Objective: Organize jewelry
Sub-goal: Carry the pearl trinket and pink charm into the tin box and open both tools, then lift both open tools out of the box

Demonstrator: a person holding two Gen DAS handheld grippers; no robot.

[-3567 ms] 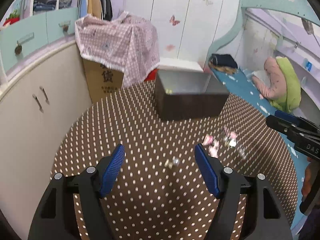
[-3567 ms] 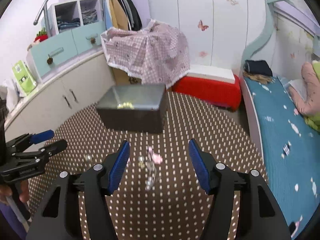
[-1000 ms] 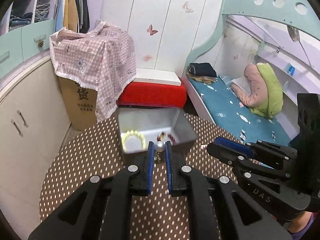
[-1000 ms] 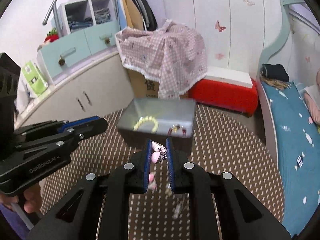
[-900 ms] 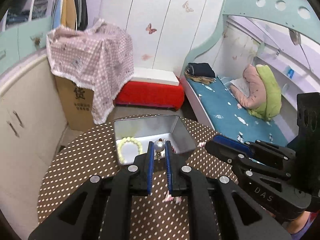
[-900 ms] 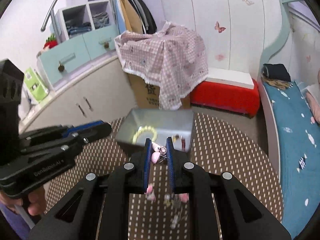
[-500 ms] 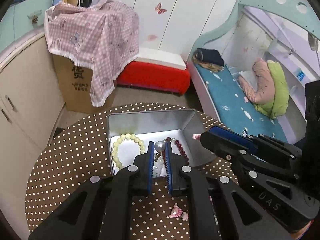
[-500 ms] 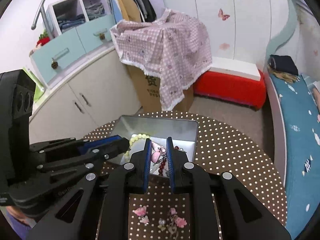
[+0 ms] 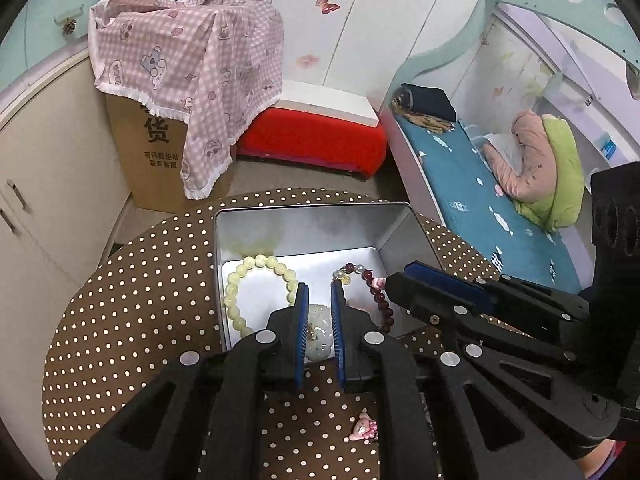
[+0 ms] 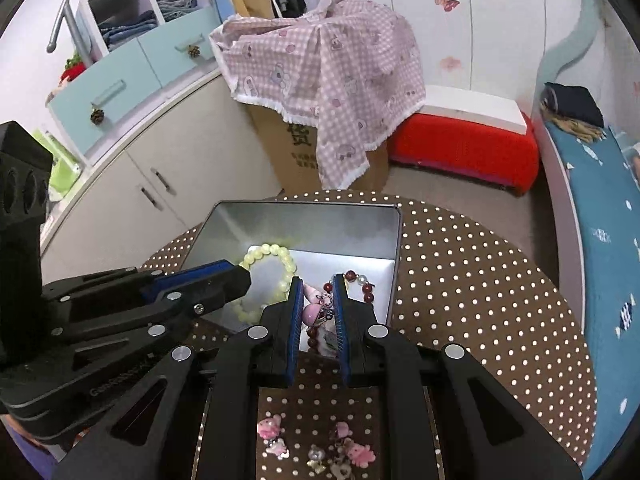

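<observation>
Change, left: the left hand-held gripper (image 9: 320,300) has let go of the pearl piece it pinched half a second ago; its jaws now stand a little apart, empty, over the tin (image 9: 304,216).
Change, right: the right hand-held gripper (image 10: 317,300) has eased slightly wider; the pink charm (image 10: 316,310) sits between its pads, grip uncertain.
Tin: at the table's (image 9: 132,300) far edge, holding a pale green bracelet (image 9: 256,292), a dark red bracelet (image 9: 376,292) and a white carved pendant (image 9: 318,330).
Loose charms: pink pieces (image 10: 320,446) lie near the table's near edge.
Writing: "GenRobot.AI" on the left gripper body; Chinese print on the cardboard box (image 9: 160,148).
</observation>
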